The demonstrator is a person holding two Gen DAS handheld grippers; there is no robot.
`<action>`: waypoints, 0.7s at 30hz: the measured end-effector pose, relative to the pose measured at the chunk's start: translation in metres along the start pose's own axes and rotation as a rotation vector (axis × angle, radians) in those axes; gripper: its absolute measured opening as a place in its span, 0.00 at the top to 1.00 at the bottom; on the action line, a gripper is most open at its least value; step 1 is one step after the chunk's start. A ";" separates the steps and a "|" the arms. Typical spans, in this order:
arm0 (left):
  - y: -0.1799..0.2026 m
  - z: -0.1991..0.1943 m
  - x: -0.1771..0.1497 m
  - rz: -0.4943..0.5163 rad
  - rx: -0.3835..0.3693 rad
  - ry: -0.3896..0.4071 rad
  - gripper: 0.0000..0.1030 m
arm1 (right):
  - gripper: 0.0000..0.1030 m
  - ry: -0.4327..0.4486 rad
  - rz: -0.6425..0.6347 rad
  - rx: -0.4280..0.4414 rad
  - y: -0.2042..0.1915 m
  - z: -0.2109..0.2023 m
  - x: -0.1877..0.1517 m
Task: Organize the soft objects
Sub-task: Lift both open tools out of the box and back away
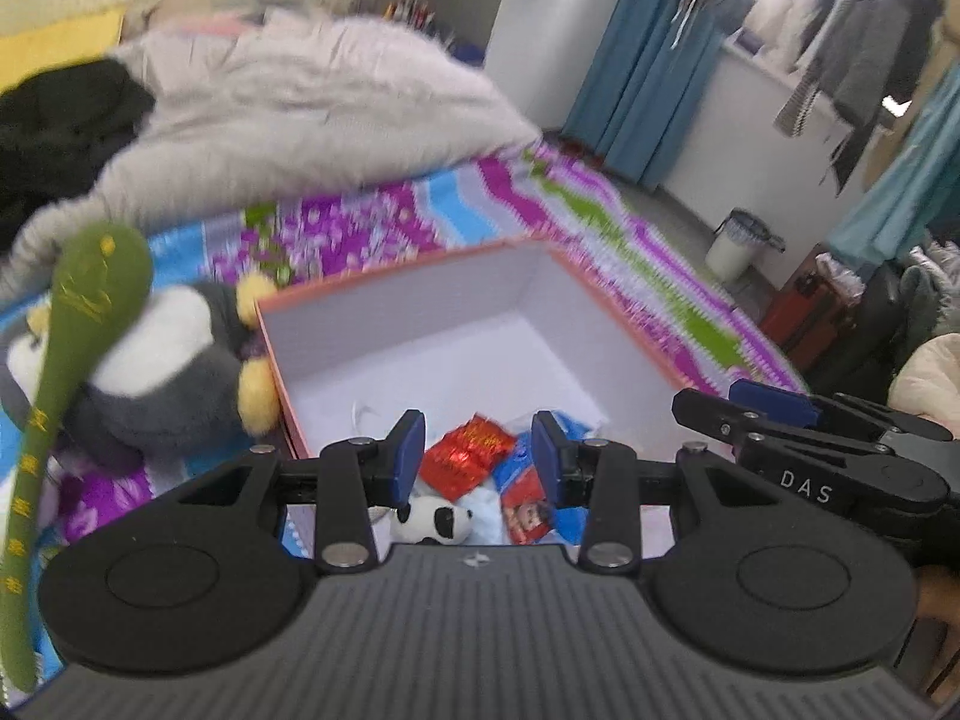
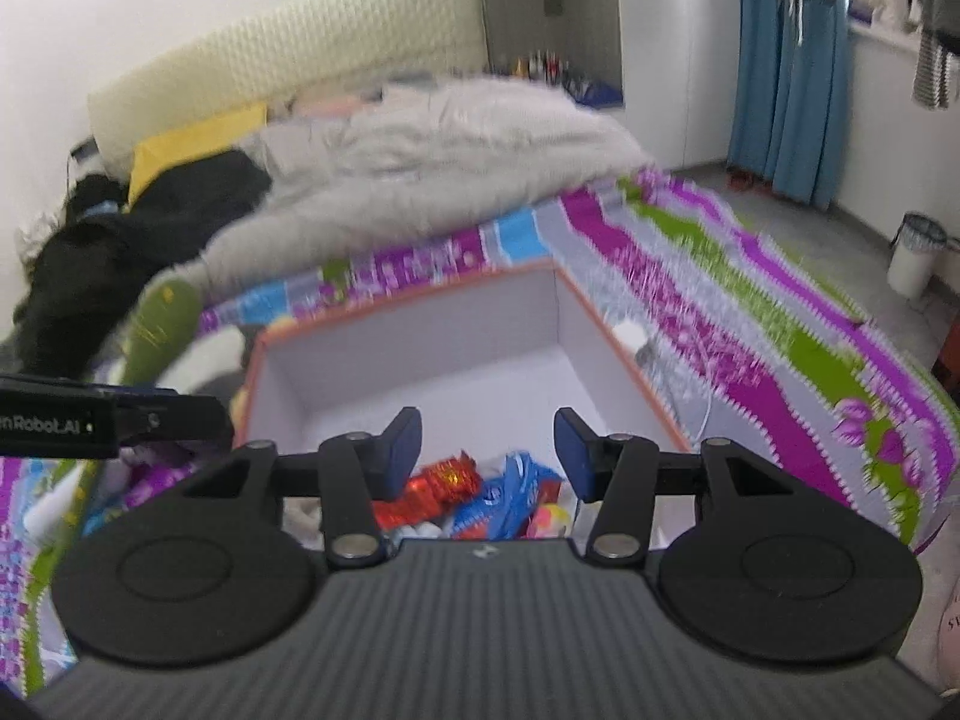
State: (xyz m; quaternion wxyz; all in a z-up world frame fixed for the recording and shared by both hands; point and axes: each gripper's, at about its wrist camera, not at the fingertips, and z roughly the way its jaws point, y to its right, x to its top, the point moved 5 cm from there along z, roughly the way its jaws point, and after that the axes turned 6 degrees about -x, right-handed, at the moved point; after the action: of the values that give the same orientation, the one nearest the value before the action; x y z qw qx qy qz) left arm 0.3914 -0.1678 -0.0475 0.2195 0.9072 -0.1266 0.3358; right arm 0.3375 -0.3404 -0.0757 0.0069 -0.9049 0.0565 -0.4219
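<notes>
An orange-rimmed box with white walls (image 1: 420,312) (image 2: 420,330) sits on the patterned bedspread. At its near end lie a red foil packet (image 1: 465,459) (image 2: 444,480), a blue packet (image 1: 528,510) (image 2: 510,492) and a small panda plush (image 1: 438,519). My left gripper (image 1: 480,456) hovers open above these, nothing between its pads. My right gripper (image 2: 489,450) is also open and empty over the same end of the box. Left of the box lie a grey-and-white penguin plush (image 1: 168,360) and a long green plush (image 1: 90,288) (image 2: 162,324).
A grey duvet (image 1: 312,114) and black clothing (image 1: 66,120) cover the far half of the bed. Beyond the bed's right edge is floor with a white bin (image 1: 735,243), a red case (image 1: 804,306) and blue curtains (image 1: 648,72). A white charger (image 2: 630,336) lies right of the box.
</notes>
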 end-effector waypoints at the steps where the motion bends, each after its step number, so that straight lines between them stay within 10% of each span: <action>1: 0.004 -0.010 0.001 0.006 -0.008 0.015 0.57 | 0.50 0.018 0.003 -0.001 0.000 -0.010 0.002; 21: 0.059 -0.169 -0.042 0.085 -0.111 0.227 0.56 | 0.50 0.236 0.005 0.008 -0.011 -0.150 -0.010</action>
State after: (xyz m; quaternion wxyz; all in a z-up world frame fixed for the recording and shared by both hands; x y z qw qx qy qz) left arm 0.2441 -0.1342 0.0575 0.2677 0.8437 -0.1575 0.4379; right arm 0.2175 -0.3229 0.0145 0.0051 -0.8486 0.0576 -0.5259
